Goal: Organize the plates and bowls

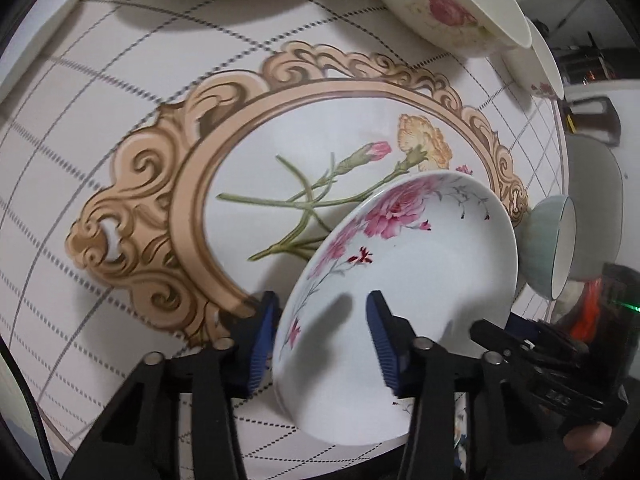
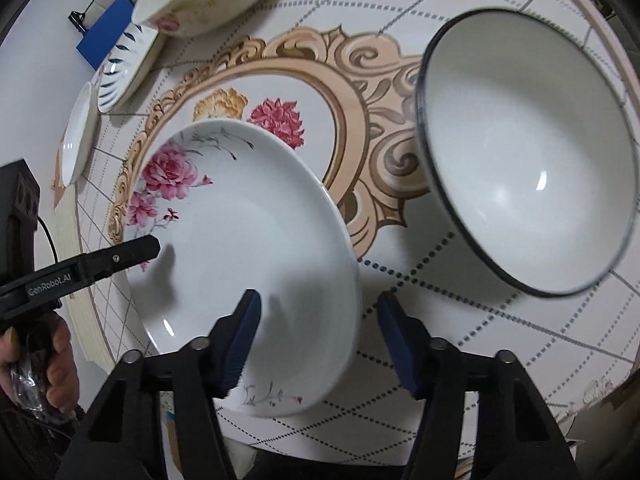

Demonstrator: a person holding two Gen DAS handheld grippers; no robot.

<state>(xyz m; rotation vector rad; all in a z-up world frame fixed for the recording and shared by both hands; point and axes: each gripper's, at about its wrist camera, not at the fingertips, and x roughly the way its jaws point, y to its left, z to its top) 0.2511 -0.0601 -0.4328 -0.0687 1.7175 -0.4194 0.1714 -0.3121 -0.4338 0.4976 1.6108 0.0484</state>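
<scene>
Floral plate (image 1: 400, 280) on patterned surface (image 1: 120, 120), rim straddled by left gripper (image 1: 320, 312) and right gripper (image 2: 320, 312), fingers apart, unclamped

Patterned round table (image 2: 460, 288), floral plate (image 2: 248, 248), dark-rimmed bowl (image 2: 520, 168), rose bowl (image 1: 440, 4)

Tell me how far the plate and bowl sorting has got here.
Nothing looks sorted yet. The dishes lie scattered on the table: the blue-striped plate, the flowered bowl and the black-rimmed bowl each stand apart. In hand: the left gripper and right gripper straddle opposite rims of the rose plate, jaws not yet pressing it. Everything remains to be grouped.
</scene>
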